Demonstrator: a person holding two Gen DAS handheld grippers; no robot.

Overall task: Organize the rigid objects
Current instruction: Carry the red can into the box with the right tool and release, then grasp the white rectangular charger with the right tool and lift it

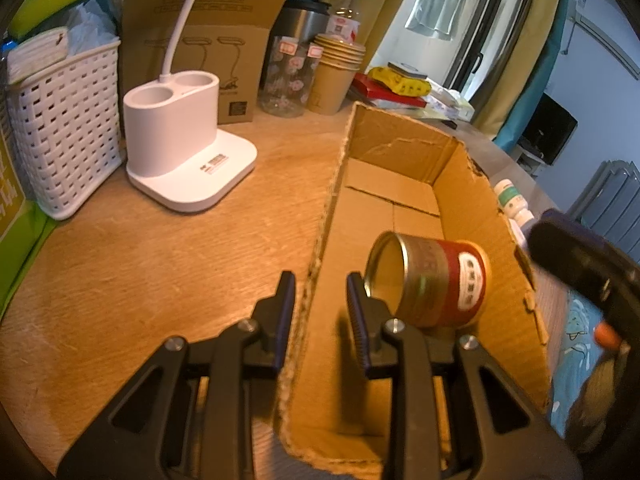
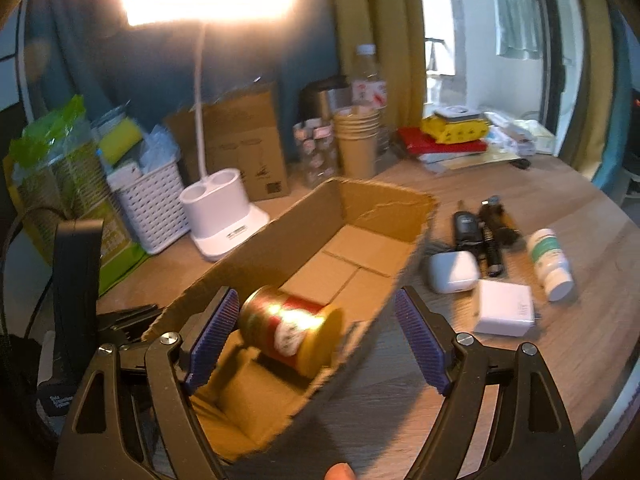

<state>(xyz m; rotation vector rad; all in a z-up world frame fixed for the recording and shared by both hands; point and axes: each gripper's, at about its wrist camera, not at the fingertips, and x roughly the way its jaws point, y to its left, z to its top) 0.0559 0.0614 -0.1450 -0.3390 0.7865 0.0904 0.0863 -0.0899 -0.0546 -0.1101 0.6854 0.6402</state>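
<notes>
One can [image 2: 290, 330] lies on its side inside the cardboard box [image 2: 256, 240], near the end of the box closest to both tools; in the blurred right wrist view it cannot be told whether it rests on the floor or is just above it. The right gripper [image 2: 316, 340] stands spread wide with nothing between its pads, its left finger over the box interior and its right finger outside the box wall, above the table [image 2: 580, 320]. The can sits just ahead of the left pad, apart from it. The can's long axis runs crosswise to the box length — yellow base toward the right gripper's side, open mouth toward the left gripper [image 1: 320, 312], as the left wrist view of the can [image 1: 430, 282] confirms. The left gripper is at a narrow opening, straddling the near wall of the box [image 1: 320, 240], and appears to steady it; whether its pads press the cardboard cannot be told. The remaining loose items — a white bottle [image 2: 550, 262], a white charger [image 2: 505, 307], a white case [image 2: 454, 271] and dark pens [image 2: 490, 236] — lie ahead and to the right of the right gripper, outside the box. The right gripper is the nearer tool to them, so the next pick likely calls for a swing to the right, jaws across the bottle's long axis.
</notes>
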